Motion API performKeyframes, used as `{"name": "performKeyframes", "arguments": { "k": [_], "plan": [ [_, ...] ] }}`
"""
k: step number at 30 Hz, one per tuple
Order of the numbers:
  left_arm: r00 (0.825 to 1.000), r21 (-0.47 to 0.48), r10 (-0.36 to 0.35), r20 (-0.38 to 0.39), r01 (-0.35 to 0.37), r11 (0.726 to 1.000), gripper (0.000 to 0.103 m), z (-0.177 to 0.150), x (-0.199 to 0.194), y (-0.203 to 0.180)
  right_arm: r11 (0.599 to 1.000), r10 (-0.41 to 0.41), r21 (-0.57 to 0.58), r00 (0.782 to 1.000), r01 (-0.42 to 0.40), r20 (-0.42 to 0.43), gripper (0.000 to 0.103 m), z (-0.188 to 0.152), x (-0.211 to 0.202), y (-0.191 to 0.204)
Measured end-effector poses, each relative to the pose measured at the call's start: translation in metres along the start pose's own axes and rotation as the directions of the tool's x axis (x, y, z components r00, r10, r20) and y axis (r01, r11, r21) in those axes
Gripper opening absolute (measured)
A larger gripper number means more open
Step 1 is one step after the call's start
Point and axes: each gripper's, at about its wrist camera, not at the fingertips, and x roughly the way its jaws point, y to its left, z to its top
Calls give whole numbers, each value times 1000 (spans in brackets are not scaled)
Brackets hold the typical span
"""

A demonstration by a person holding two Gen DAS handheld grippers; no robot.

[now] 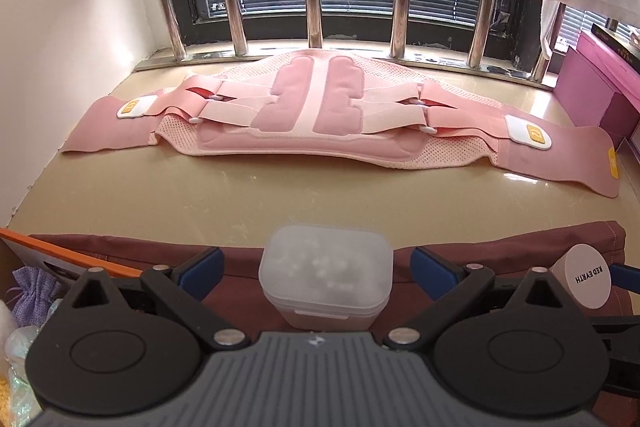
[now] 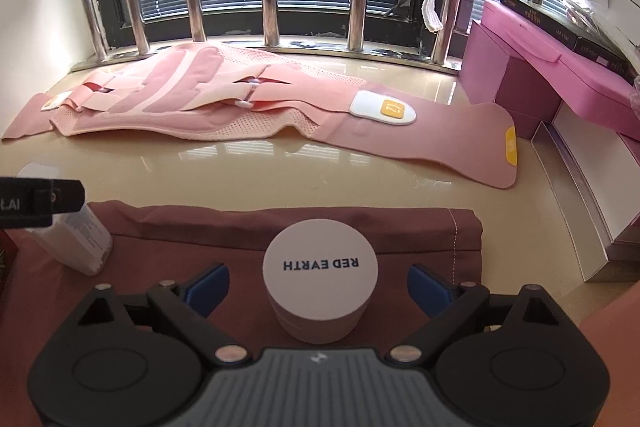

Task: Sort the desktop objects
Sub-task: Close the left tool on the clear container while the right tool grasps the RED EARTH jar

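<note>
A frosted translucent plastic box with rounded corners and a snap lid [image 1: 325, 277] stands on a folded maroon cloth [image 1: 248, 291] near the front edge of the glossy beige worktop [image 1: 200, 195], and it lies straight ahead of the left gripper [image 1: 318, 267], centred in the gap between the two blue pads. The jaws stand spread; neither pad touches the box, with clear cloth showing on both sides. The box's longer side runs across the gap, so the pads would meet its short ends. Just to its right on the same cloth stands a round white jar with a flat lid printed RED EARTH [image 2: 320, 277], and this one sits squarely between the blue pads of the right gripper [image 2: 318, 281], whose jaws are likewise spread and apart from the jar's wall. Being round, the jar offers no preferred axis. Each hand therefore has its own thing directly before it, and I judge that a plain closing of either pair would catch it. Farther back, along the window edge of the worktop, a pink padded waist-support belt [image 2: 224, 95] lies flat, its length parallel to that edge, with pink cardboard boxes [image 2: 532, 67] at the right edge.
</note>
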Motion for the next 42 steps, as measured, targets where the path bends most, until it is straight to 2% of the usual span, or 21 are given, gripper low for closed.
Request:
{"name": "performKeyframes", "arguments": {
  "k": [1,2,11,14,20,24,35,37,42],
  "plan": [
    [1000,2,0,-3,0,1000,94,0,1,0,1000,-1,2,1000,1,-1,87,1,0,0],
    [1000,2,-1,-6,2,1000,93,0,1,0,1000,-1,5,1000,1,-1,85,1,1,-1],
    [1000,3,-20,-18,20,1000,83,-1,3,2,1000,-4,11,1000,4,-9,84,3,3,-3],
    [1000,0,-20,-22,20,1000,82,-2,4,3,1000,-4,8,1000,4,-9,77,4,3,-3],
    [999,-4,-26,-28,26,1000,78,-2,4,4,1000,-2,2,1000,2,-10,76,6,4,-2],
    [999,-3,-34,-32,34,999,73,-1,5,4,1000,-4,-2,1000,4,-12,64,7,4,-1],
    [998,-2,-43,-42,43,999,68,-1,4,4,1000,-2,-1,1000,2,-19,64,7,5,-1],
    [998,-3,-43,-42,43,999,68,-1,4,3,1000,-2,-2,1000,2,-20,58,7,5,0],
    [998,-14,-51,-47,50,999,68,-1,3,5,1000,-1,-3,1000,1,-24,54,6,5,0]
  ]
}}
